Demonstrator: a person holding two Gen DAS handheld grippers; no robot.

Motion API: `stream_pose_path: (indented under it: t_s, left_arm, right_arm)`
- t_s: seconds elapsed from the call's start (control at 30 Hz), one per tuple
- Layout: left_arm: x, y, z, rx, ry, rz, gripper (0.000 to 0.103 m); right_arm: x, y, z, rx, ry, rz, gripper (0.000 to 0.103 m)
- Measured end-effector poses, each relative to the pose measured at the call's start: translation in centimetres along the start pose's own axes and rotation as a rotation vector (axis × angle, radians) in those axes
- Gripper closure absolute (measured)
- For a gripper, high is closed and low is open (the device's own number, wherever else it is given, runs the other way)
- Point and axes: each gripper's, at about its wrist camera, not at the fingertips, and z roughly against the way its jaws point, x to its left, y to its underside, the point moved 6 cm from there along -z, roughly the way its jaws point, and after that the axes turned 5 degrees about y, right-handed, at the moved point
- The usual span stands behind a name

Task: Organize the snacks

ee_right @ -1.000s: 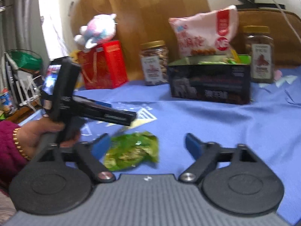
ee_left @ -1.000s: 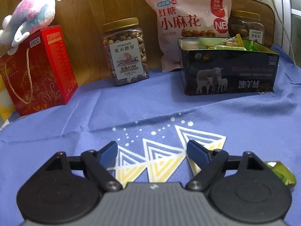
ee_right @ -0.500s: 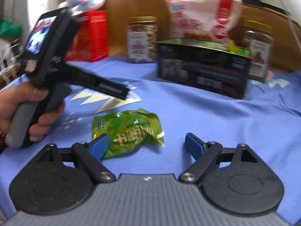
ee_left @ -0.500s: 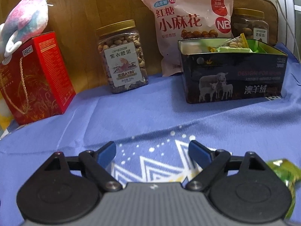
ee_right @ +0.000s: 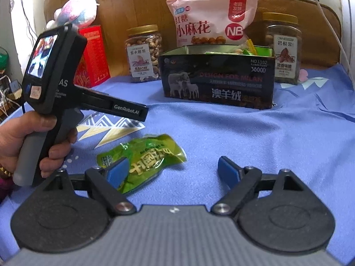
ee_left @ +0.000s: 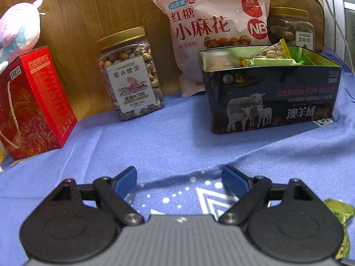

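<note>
A green snack packet point(ee_right: 146, 157) lies flat on the blue cloth. My right gripper point(ee_right: 173, 173) is open around it, and the packet's near end rests by the left fingertip point(ee_right: 117, 173). The same packet point(ee_left: 341, 212) peeks out at the lower right of the left wrist view. My left gripper point(ee_left: 179, 180) is open and empty over the cloth's triangle print. In the right wrist view a hand holds that left gripper point(ee_right: 143, 113) just left of the packet. An open dark tin point(ee_left: 273, 102) point(ee_right: 217, 84) with a sheep picture holds several green and yellow packets point(ee_left: 273, 61).
Along the wooden back wall stand a red gift box point(ee_left: 33, 102) with a plush toy point(ee_left: 20, 24) on top, a nut jar point(ee_left: 131, 75), a pink snack bag point(ee_left: 213, 26) and a second jar point(ee_right: 284, 48). A blue cloth point(ee_left: 177, 141) covers the table.
The left gripper has pushed forward, so the jar and tin look nearer and the green packet has slid toward the corner. The right gripper has swung slightly; the packet stays by its left finger.
</note>
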Motion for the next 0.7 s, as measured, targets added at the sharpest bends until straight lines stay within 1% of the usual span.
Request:
stream_pose_path:
  t_s: [0.07,0.2,0.33,0.43,0.47,0.5,0.57,0.63,0.7]
  left_arm:
    - [0.0,0.0,0.0,0.001,0.003,0.003,0.015]
    - [0.0,0.0,-0.1,0.001,0.008,0.006,0.015]
    - [0.0,0.0,-0.1,0.001,0.008,0.007,0.015]
    - [0.0,0.0,-0.1,0.001,0.008,0.008,0.015]
    - [0.0,0.0,-0.1,0.001,0.008,0.008,0.015]
    - [0.0,0.1,-0.1,0.002,0.008,0.008,0.015]
    - [0.0,0.1,-0.1,0.003,0.013,0.015,0.015]
    - [0.2,0.1,-0.2,0.006,0.033,0.031,0.016]
    - [0.5,0.3,-0.1,0.008,0.084,0.064,0.02]
  right_arm:
    - [0.2,-0.1,0.4,-0.028,-0.021,0.004,0.014]
    - [1.6,-0.2,0.6,-0.038,-0.037,0.08,0.014]
    - [2.9,-0.1,0.1,-0.015,-0.053,0.143,0.015]
    - [3.2,0.0,-0.7,0.028,-0.054,0.164,0.014]
    - [3.1,0.0,-0.9,0.037,-0.054,0.162,0.018]
    - [3.0,-0.1,-1.0,0.035,-0.05,0.159,0.025]
    - [2.8,-0.4,-1.1,0.028,-0.038,0.156,0.03]
    - [2.2,-0.6,-1.2,0.022,-0.024,0.134,0.031]
    - [1.6,-0.9,-1.3,0.016,0.011,0.119,0.031]
